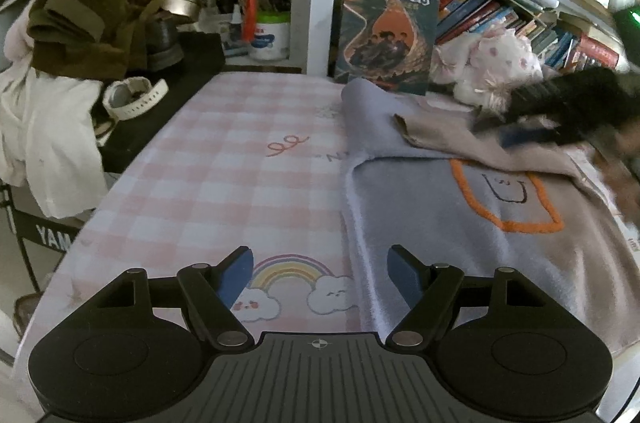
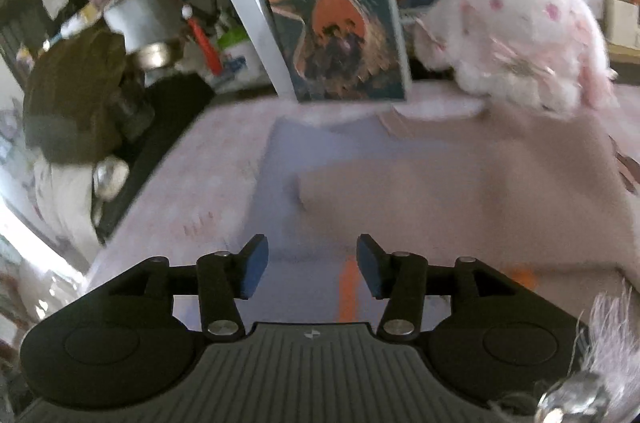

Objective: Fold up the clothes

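A lavender and beige sweater [image 1: 440, 219] with an orange outlined face lies on the pink checked table cover [image 1: 240, 167], at the right. Its beige sleeve [image 1: 448, 139] is folded across the top. My left gripper [image 1: 320, 273] is open just above the cover, its right finger over the sweater's left edge. In the left wrist view my right gripper [image 1: 532, 137] shows blurred over the folded sleeve. The right wrist view is blurred: my right gripper [image 2: 312, 265] is open above the sweater [image 2: 460, 199], nothing between its fingers.
A large book [image 1: 386, 27] leans upright at the back, beside a fluffy pink-white plush toy [image 1: 492, 63]. Brown and white clothes [image 1: 92, 11] pile at the left with a white watch [image 1: 134, 99]. Shelves of books [image 1: 500, 11] run behind.
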